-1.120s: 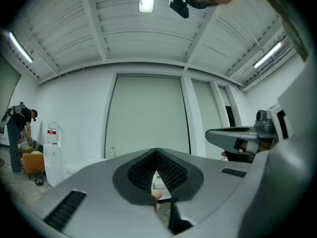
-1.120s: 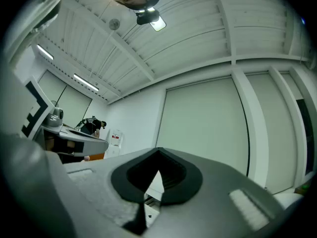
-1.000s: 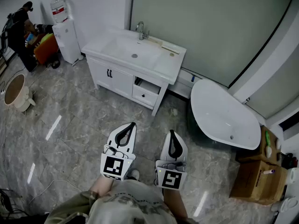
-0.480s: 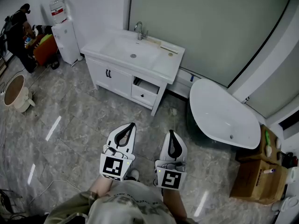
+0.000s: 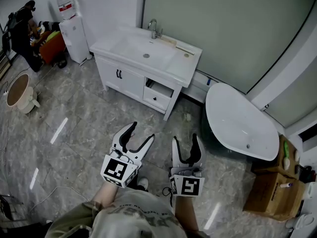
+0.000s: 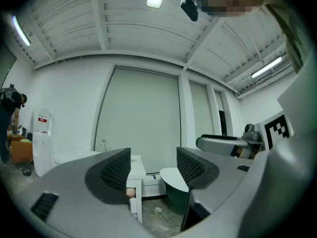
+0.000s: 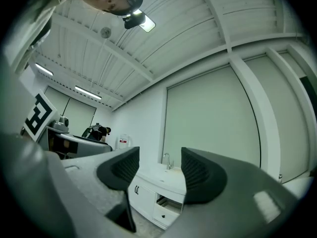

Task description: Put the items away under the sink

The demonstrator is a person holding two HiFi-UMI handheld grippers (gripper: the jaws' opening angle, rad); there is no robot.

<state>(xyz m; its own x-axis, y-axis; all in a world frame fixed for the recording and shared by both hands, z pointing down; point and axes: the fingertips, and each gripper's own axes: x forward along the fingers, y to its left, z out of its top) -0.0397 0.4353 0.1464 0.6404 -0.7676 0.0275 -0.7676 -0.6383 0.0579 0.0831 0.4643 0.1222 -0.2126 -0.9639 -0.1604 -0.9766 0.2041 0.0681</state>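
Note:
The white sink vanity (image 5: 148, 58) stands against the far wall, with a faucet (image 5: 154, 29) and two cupboard doors (image 5: 119, 78) shut below the basin. Its small drawer (image 5: 157, 92) on the right is pulled out a little. A long flat item (image 5: 176, 44) and a small one (image 5: 186, 55) lie on the countertop. My left gripper (image 5: 141, 132) and right gripper (image 5: 185, 139) are held out over the floor, well short of the vanity, both open and empty. The vanity (image 6: 134, 182) shows between the left gripper (image 6: 153, 170) jaws, and the vanity (image 7: 163, 187) shows between the right gripper (image 7: 159, 167) jaws.
A white bathtub (image 5: 241, 123) sits to the right of the vanity. A water dispenser (image 5: 74, 29) stands to its left, with a person (image 5: 22, 33) beyond. A bucket (image 5: 20, 93) is on the floor at left, and a cardboard box (image 5: 270, 190) with small items at right.
Both grippers have gone from shut to open. The left gripper has swung slightly to the right. The vanity now sits a little higher and more to the right in the head view.

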